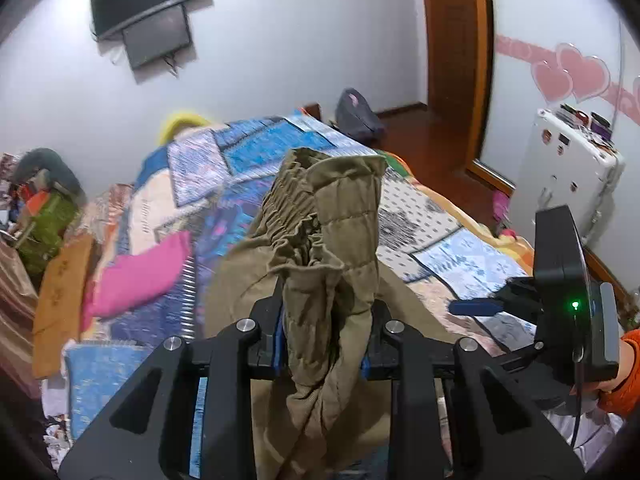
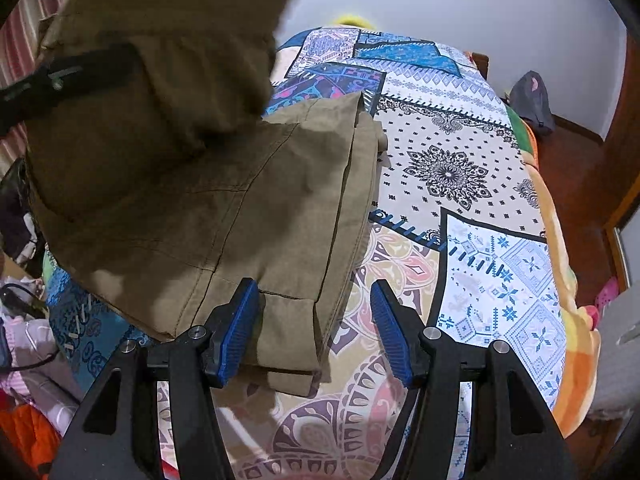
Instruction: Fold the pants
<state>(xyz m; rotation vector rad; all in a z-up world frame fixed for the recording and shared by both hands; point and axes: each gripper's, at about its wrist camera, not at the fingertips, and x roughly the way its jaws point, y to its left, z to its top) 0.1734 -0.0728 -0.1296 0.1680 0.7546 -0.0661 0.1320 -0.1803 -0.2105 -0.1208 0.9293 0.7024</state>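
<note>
- Mid-fold, by the look of it: olive-khaki cotton pants with a gathered elastic waistband (image 1: 320,216) lifted at the waist end while the leg end lies flat on the patchwork-print quilt covering the bed (image 2: 460,168).
- Left black two-finger gripper with blue pads (image 1: 324,344) clenched on a thick bunch of waistband fabric, holding it up above the bed; cloth hanging down between the fingers.
- Right black two-finger gripper with blue pads (image 2: 316,328) released, jaws spread wide, hovering over the near hem of the pants; left pad over the cuff, right pad over bare quilt.
- Contact between the right pads and fabric: cannot tell.
- Next, most likely: carry the raised waist over toward the hems and lower it so the edges line up.
- Right gripper well placed to pin or pinch the hem so the lower layer does not slide.
</note>
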